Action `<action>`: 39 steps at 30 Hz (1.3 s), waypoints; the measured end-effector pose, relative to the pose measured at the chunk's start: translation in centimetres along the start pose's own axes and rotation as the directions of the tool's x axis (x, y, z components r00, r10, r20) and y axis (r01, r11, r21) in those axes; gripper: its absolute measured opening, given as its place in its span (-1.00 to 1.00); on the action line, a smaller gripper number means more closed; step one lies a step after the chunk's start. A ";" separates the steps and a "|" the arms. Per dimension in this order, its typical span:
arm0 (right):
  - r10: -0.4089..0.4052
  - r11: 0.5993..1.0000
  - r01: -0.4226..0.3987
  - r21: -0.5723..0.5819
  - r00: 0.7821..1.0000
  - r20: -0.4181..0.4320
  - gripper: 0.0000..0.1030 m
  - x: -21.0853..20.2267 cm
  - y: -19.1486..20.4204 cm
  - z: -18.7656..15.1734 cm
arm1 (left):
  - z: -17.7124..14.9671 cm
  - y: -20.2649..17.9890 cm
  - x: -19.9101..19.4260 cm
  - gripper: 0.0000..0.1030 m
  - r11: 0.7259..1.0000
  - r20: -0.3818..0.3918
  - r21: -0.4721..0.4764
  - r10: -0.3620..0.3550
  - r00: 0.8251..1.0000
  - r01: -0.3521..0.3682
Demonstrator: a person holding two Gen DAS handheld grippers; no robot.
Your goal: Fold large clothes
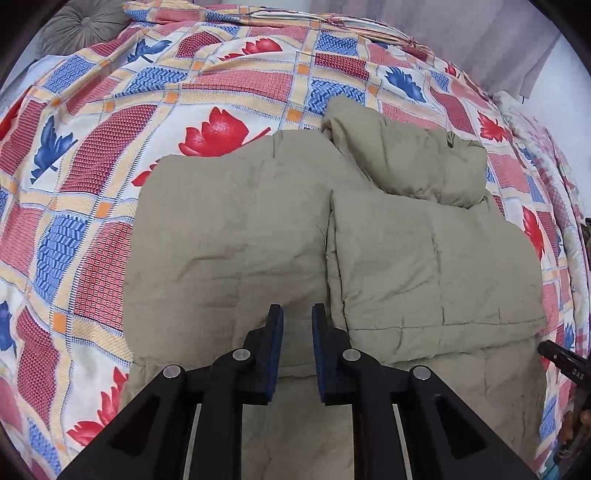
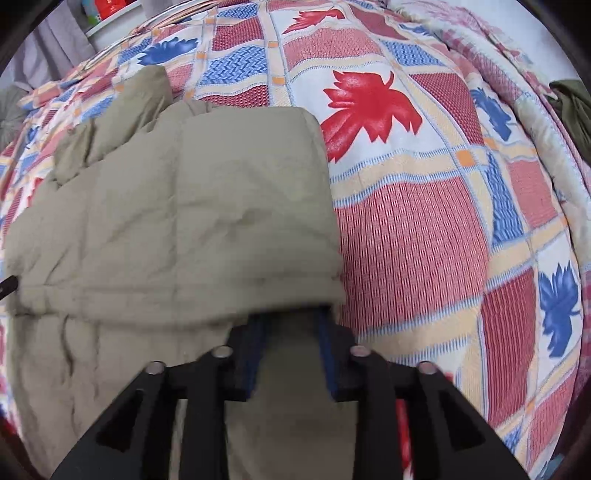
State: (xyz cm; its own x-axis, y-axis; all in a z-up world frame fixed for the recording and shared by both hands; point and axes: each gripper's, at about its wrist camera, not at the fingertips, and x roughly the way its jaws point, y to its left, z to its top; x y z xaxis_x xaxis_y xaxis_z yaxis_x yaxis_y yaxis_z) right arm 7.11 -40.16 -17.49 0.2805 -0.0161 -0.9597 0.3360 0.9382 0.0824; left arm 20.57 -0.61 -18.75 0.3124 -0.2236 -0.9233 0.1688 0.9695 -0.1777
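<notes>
A khaki padded jacket (image 1: 229, 229) lies folded on the bed, with one panel (image 1: 424, 266) laid over its right half and a puffy sleeve or hood (image 1: 406, 158) bunched at the top. My left gripper (image 1: 297, 314) hovers over the jacket's lower middle, pads a narrow gap apart with nothing between them. In the right wrist view the jacket (image 2: 177, 206) fills the left half. My right gripper (image 2: 290, 317) is open at its right lower edge. The folded layer's hem hides its fingertips, and fabric shows between the jaws without being pinched. The right gripper (image 1: 557, 358) also shows at the left wrist view's right edge.
A bedspread (image 1: 221, 85) with red and blue leaf prints covers the bed (image 2: 406, 240). A grey round cushion (image 1: 81, 26) sits at the far left corner. A pale quilt (image 2: 498, 74) and a dark green cloth (image 2: 572, 103) lie along the bed's right side.
</notes>
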 end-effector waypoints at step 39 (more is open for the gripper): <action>0.144 0.918 -0.185 0.351 0.980 0.140 -0.59 2.2 -5.6 4.8 | -0.1 -3.0 1.4 -0.66 0.994 0.012 0.057 0.095 0.995 -0.096</action>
State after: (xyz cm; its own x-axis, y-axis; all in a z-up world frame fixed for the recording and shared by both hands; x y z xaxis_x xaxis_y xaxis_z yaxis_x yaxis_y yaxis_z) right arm 10.20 -47.10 -18.78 0.4490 0.0708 -0.8907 0.5720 0.7430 0.3475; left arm 20.44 -3.81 -19.49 0.3382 -0.1315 -0.9319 0.1908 0.9792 -0.0689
